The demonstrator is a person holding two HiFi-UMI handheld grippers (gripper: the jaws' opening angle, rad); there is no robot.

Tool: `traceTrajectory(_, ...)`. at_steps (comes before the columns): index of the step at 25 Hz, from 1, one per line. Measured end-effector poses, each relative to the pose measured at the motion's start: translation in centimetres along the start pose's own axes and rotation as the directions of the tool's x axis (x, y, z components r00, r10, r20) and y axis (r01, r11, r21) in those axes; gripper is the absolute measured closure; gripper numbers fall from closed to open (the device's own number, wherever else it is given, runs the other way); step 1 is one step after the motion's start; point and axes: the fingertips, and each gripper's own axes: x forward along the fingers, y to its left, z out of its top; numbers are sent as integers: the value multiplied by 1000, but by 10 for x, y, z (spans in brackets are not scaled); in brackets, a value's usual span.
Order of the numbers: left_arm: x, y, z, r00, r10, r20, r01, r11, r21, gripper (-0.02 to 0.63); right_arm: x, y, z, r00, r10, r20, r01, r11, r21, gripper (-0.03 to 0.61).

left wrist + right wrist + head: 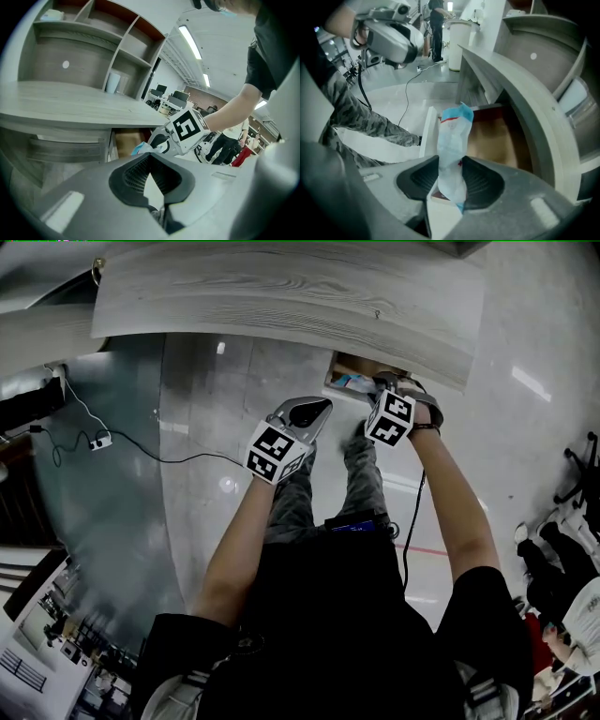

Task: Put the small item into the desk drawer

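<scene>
The drawer (429, 133) stands pulled out from under the counter (511, 89), and what shows of its brown inside is bare. The right hand-held gripper (451, 178) points steeply down just over the drawer's open front. Its jaws are closed on a small packet (452, 136) — pale blue and white with a red mark. The packet's lower part is pinched between the two dark pads, and the rest sticks out past them toward the drawer's inside. In the head view the packet (351, 382) shows at the drawer's front edge, held over it rather than lying in it.

The left hand-held gripper (152, 176) hangs on the person's side of the drawer, a little away from it and pointed toward it. Its jaws stand a narrow way apart with nothing between them — only pale floor shows through the gap. In the left gripper view, the right one's marker cube (187, 127) sits just in front of the drawer's opening.
</scene>
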Motion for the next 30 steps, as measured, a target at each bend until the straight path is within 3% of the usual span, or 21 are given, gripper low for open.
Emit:
traceTrajectory(14,-5,12,-5,1000,22,2,-22,1000,-23,614,42,0,-15,982,4,-189,-17,998,-68,428)
traceTrajectory(30,-17,21,-14,999,46,20,-45,996,-79,614,61,-2,-13,969,16,-245,-38,996,-85,426)
